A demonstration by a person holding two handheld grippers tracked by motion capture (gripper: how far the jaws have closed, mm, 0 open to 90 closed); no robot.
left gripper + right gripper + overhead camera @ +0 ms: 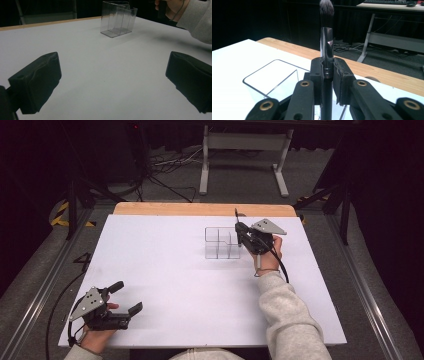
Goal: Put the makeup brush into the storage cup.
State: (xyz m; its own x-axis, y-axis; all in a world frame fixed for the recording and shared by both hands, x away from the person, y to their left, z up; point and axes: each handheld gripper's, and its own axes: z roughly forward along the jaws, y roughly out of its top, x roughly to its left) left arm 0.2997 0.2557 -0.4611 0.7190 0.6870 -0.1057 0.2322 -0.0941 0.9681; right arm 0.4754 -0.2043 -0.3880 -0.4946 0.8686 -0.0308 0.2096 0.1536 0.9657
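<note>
Makeup brush [327, 37] is clamped upright between the right gripper's jaws, bristle head up, handle running down below the pads; its long axis is near vertical.

Left side of table: left gripper [123, 296] rests low near the front left corner of the white table [165, 285], held by the person's left hand [95, 337]. Jaws spread wide, nothing between them. In the left gripper view the two black pads [37, 80] frame bare table surface, with the clear acrylic organizer [117, 18] well apart, far across the table.

Centre: organizer [221, 242] stands toward the far edge, a clear box with dividers and open tops.

Right side: right gripper [239, 231] is raised just beside the organizer's right end, touching or nearly so; I cannot tell which. Right hand [267, 257] is extended forward, sleeve [290, 320] trailing back to the front edge. In the right gripper view an open compartment of the organizer [274, 77] lies below and to the left of the jaws.

Judgement: right hand is the nearer one by far. The coming move turns on carrying the brush over a compartment mouth, keeping it vertical, then lowering it handle-first.
</note>
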